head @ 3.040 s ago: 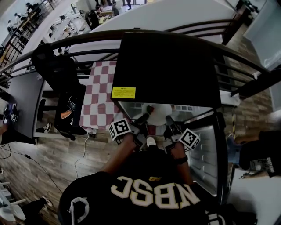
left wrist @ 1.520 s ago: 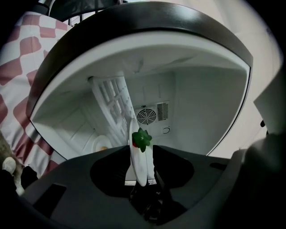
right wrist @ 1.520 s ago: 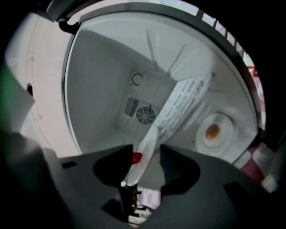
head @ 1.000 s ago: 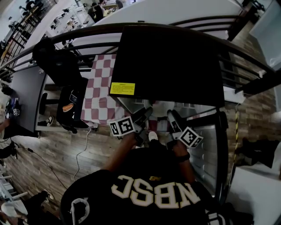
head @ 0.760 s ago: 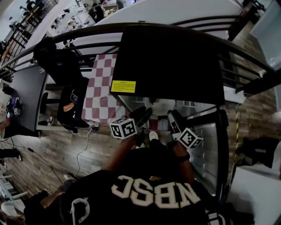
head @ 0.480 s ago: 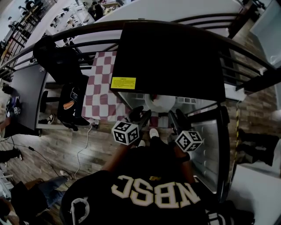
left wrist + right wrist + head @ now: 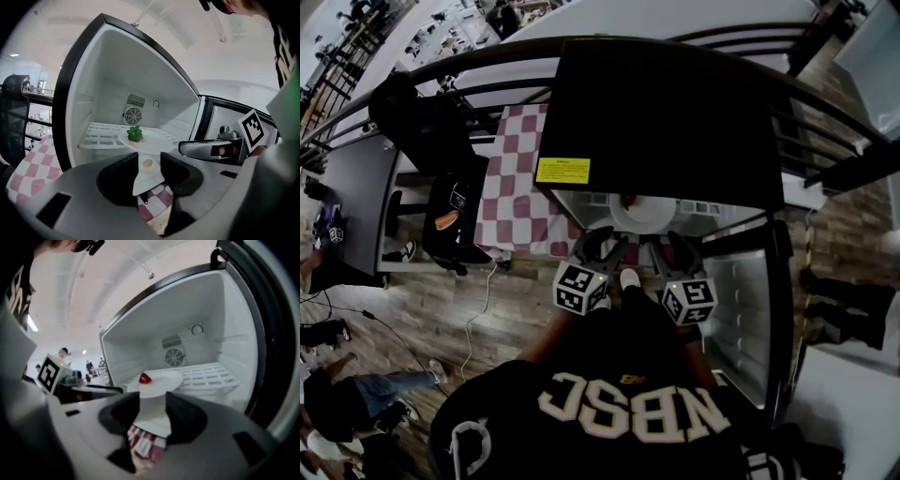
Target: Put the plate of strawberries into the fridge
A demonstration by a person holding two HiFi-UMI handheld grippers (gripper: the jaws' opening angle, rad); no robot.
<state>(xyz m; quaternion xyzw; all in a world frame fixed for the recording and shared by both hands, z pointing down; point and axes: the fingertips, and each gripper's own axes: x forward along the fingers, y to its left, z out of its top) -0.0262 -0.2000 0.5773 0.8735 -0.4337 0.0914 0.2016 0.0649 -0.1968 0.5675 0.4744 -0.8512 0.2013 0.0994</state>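
A white plate with one red strawberry rests on the wire shelf inside the open fridge. In the left gripper view the plate and strawberry lie beyond the jaws. My left gripper hangs just outside the fridge mouth; its jaws are closing with nothing between them. My right gripper is beside it, open and empty, also short of the plate. Neither gripper touches the plate.
The fridge door stands open at the right. A red-and-white checked table and a black chair are left of the fridge. A curved railing runs behind. People stand at lower left.
Both grippers have drawn back out of the fridge toward the person. The plate stays on the shelf and shows more fully.
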